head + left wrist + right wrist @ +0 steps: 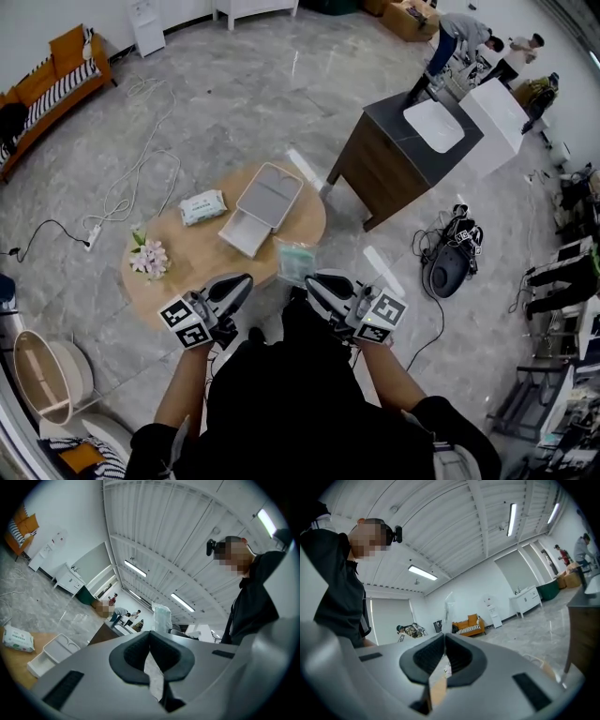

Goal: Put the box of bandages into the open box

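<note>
Nearest the person, the left gripper (244, 281) had its jaws closed on nothing, just left of the box of bandages (296, 260). The right gripper (312, 279) was clamped on that box's near edge, holding it upright over the round table's (202, 255) near edge. Farther off on the table, the open box (246, 234) lay apart from both grippers, a wipes pack (202, 207) to its left.

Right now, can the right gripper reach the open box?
Probably yes: the right gripper, shut on the box of bandages, has the open box just ahead across bare table, with nothing between.
</note>
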Tool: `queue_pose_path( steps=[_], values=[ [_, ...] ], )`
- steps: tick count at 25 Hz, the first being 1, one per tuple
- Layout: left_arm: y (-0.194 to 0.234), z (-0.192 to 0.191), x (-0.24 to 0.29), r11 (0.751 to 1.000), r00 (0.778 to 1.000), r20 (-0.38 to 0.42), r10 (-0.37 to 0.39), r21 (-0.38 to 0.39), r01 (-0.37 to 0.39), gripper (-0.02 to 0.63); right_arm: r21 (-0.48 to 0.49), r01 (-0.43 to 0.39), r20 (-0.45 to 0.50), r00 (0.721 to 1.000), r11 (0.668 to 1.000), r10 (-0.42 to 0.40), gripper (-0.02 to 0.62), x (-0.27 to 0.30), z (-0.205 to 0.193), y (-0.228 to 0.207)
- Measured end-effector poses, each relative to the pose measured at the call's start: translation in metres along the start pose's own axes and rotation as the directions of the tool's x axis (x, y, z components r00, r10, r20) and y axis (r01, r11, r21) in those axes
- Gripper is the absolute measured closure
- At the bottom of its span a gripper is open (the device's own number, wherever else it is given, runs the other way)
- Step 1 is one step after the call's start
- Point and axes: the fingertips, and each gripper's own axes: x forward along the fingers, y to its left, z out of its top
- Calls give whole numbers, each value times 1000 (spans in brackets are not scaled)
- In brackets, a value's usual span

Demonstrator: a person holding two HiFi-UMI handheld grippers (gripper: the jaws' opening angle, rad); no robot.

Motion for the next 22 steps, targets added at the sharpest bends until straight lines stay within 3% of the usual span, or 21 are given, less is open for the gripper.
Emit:
queue_pose_path(
  steps=[11, 22],
  values=[
    [70, 36, 44, 986, 985, 54, 165, 26, -167, 589, 45, -156, -26, 987, 987, 157, 575, 42, 23, -110],
    [109, 90, 103, 946, 942, 132, 309, 55, -318, 589, 116, -305, -51, 949, 945, 312, 575, 70, 60, -207]
  ],
)
